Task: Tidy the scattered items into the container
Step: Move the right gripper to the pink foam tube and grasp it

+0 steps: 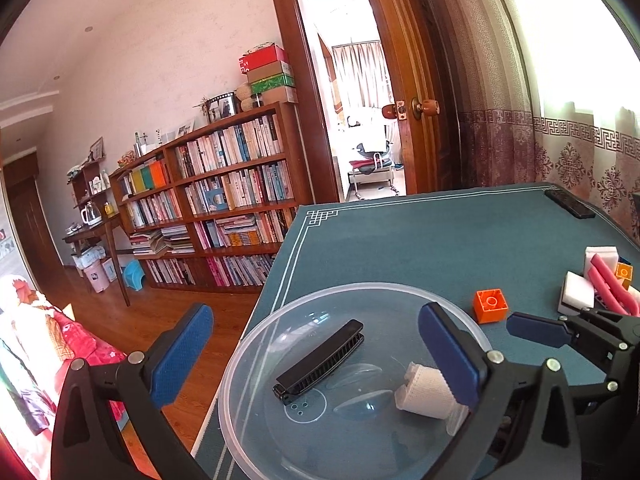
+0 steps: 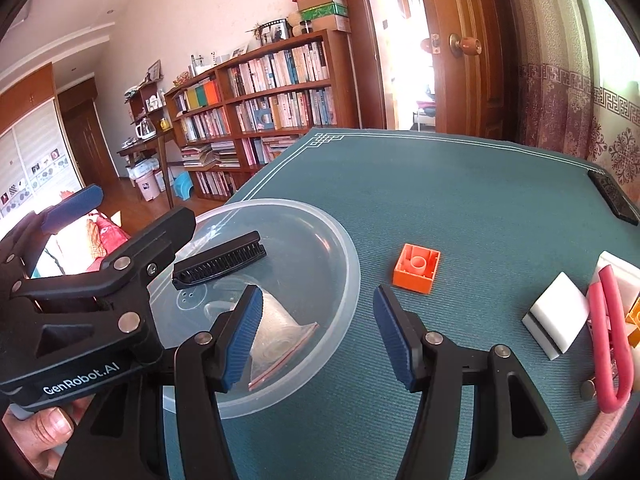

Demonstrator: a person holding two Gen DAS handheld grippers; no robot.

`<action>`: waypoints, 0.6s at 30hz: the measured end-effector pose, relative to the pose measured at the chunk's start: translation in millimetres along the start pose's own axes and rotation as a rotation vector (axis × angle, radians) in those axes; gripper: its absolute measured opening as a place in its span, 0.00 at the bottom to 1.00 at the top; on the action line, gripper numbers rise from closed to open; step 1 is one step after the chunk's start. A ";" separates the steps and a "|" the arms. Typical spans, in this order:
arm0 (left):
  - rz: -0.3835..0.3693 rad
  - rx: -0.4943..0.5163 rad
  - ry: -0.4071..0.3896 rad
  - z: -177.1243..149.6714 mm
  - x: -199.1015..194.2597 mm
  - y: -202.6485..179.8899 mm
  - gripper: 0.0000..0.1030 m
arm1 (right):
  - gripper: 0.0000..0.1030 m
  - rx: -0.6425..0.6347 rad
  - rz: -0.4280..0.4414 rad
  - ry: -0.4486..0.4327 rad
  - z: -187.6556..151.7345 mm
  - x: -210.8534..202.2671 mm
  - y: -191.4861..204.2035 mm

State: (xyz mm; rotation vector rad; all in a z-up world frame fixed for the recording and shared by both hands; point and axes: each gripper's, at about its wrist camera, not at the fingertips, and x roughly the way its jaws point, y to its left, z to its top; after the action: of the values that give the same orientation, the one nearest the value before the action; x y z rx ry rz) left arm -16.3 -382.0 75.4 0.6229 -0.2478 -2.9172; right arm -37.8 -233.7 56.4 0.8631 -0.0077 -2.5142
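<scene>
Your left hand-held gripper (image 1: 316, 356) has black angular plastic arms with silver rivets and two ribbed blue finger pads (image 1: 182, 354). Your right hand-held gripper (image 2: 320, 336) matches it; the left one's body carries white "GenRobot.AI" lettering in the right wrist view

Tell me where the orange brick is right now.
The orange brick sits stud-side down on the teal table mat, just right of the clear bowl and left of the white sponge, ahead of the open right gripper.
</scene>
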 end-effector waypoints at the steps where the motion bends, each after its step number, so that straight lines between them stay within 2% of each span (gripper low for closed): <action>1: -0.001 0.008 0.001 -0.2 -0.5 -3.1 1.00 | 0.60 -0.001 -0.011 -0.001 -1.4 -2.3 -2.7; 8: -0.032 0.047 0.016 -6.4 -1.9 -24.0 1.00 | 0.60 0.012 -0.125 0.027 -15.1 -13.7 -34.4; 18: -0.066 0.116 0.022 -14.5 -6.5 -57.8 1.00 | 0.60 0.056 -0.239 0.035 -35.7 -42.2 -86.3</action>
State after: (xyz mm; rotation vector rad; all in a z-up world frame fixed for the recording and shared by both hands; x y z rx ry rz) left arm -10.7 -326.4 53.8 0.6919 -0.4035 -2.9742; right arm -25.8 -133.5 38.8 0.9818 0.0389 -2.7314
